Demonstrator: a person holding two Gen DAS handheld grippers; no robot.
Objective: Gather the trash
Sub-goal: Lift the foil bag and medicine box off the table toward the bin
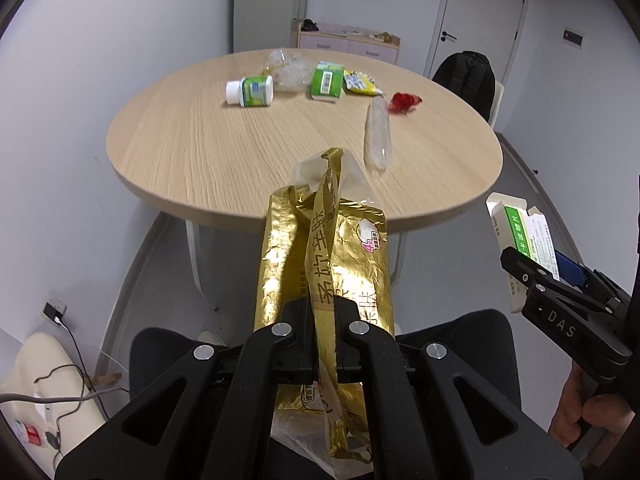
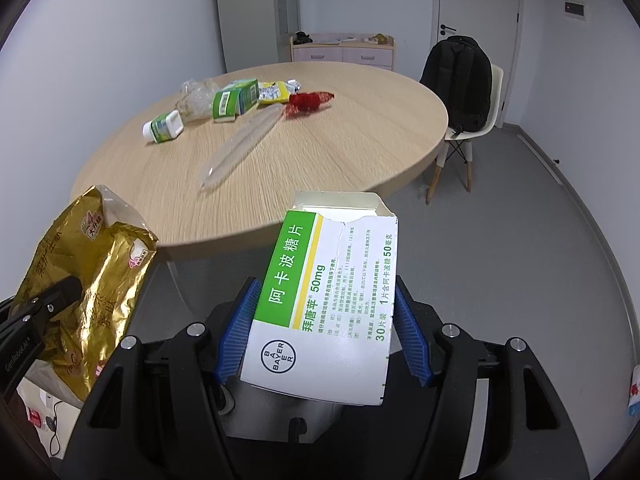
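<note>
My left gripper (image 1: 320, 320) is shut on a crumpled gold foil bag (image 1: 352, 248) and holds it in the air short of the round wooden table (image 1: 200, 148). The bag also shows in the right wrist view (image 2: 100, 264). My right gripper (image 2: 324, 320) is shut on an opened white and green medicine box (image 2: 332, 288), off the table's near edge; it shows in the left wrist view (image 1: 524, 236). On the table lie a white-capped green bottle (image 1: 250, 91), a green carton (image 1: 326, 82), a yellow wrapper (image 1: 362, 84), a red wrapper (image 1: 404, 102), clear crumpled plastic (image 1: 288, 70) and a long clear sleeve (image 1: 377, 136).
A chair with a black backpack (image 2: 460, 80) stands at the table's far right. A low pink drawer unit (image 2: 344, 50) stands by the back wall, next to a door. Cables and a wall socket (image 1: 54, 314) are on the floor at the left.
</note>
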